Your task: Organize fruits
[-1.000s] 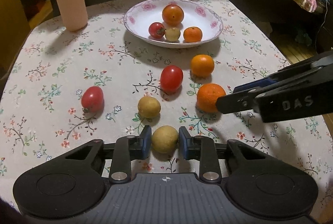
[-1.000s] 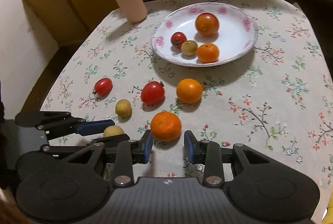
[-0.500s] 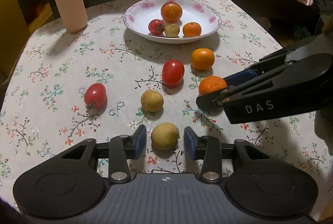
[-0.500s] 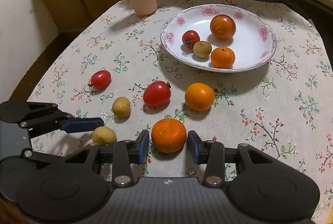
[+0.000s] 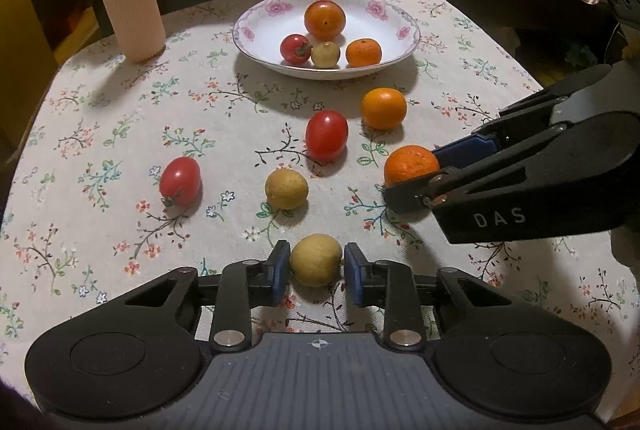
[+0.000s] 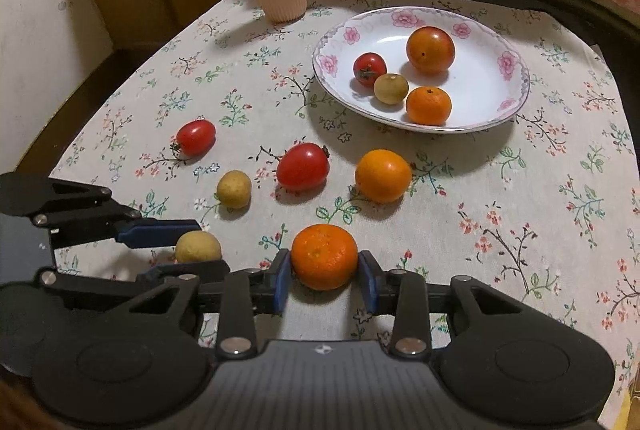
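A yellow longan (image 5: 316, 260) is sitting near the surface's (image 5: 120, 134) front edge between the left hand-held gripper's (image 5: 316, 268) parted pads; the right hand-held gripper (image 6: 325, 276), lettered "DAS", is pinching a mandarin (image 6: 324, 256) beside it.

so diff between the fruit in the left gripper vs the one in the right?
Left gripper brackets a yellow-brown fruit; right gripper brackets a mandarin. The mandarin is orange, larger and dimpled; the yellow-brown fruit looks smoother. Both sit on the tablecloth, between blue pads.
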Tool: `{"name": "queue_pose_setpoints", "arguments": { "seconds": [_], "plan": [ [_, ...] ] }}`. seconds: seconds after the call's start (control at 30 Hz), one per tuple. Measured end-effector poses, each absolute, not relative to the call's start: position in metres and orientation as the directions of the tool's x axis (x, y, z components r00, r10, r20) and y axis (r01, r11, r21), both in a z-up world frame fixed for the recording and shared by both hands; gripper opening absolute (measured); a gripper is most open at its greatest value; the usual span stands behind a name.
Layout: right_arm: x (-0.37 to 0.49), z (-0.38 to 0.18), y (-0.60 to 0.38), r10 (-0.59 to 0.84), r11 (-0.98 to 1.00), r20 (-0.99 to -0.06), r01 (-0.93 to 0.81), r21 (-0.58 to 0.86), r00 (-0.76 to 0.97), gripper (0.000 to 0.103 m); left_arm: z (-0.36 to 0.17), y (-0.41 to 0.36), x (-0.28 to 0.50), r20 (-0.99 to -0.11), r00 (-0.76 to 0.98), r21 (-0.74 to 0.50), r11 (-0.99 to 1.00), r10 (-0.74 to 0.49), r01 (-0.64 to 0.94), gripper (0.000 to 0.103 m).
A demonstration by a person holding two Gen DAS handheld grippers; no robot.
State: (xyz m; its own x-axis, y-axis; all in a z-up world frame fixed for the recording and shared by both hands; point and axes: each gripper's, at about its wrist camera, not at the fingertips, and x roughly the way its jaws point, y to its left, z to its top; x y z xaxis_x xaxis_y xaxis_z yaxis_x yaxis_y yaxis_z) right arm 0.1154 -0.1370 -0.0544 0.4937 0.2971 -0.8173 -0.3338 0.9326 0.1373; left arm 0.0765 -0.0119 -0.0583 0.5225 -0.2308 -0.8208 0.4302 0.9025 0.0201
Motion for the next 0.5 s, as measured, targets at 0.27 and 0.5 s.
{"name": "queue_pose_setpoints", "arguments": {
  "seconds": [0.27, 0.5],
  "plan": [
    [0.113, -0.045, -0.145, 0.301, 0.939, -0.801, -0.307, 0.155, 0.517, 0.037, -0.043, -0.017, 0.085, -0.797, 0.548, 0.005, 0.905, -0.252, 0.425, 0.037],
    [0.116, -0.042, -0.153, 0.303, 0.942, -0.798, -0.289, 0.169, 0.521, 0.037, -0.040, -0.022, 0.092, -0.793, 0.551, -0.002, 0.906, -0.259, 0.423, 0.037]
  ]
}}
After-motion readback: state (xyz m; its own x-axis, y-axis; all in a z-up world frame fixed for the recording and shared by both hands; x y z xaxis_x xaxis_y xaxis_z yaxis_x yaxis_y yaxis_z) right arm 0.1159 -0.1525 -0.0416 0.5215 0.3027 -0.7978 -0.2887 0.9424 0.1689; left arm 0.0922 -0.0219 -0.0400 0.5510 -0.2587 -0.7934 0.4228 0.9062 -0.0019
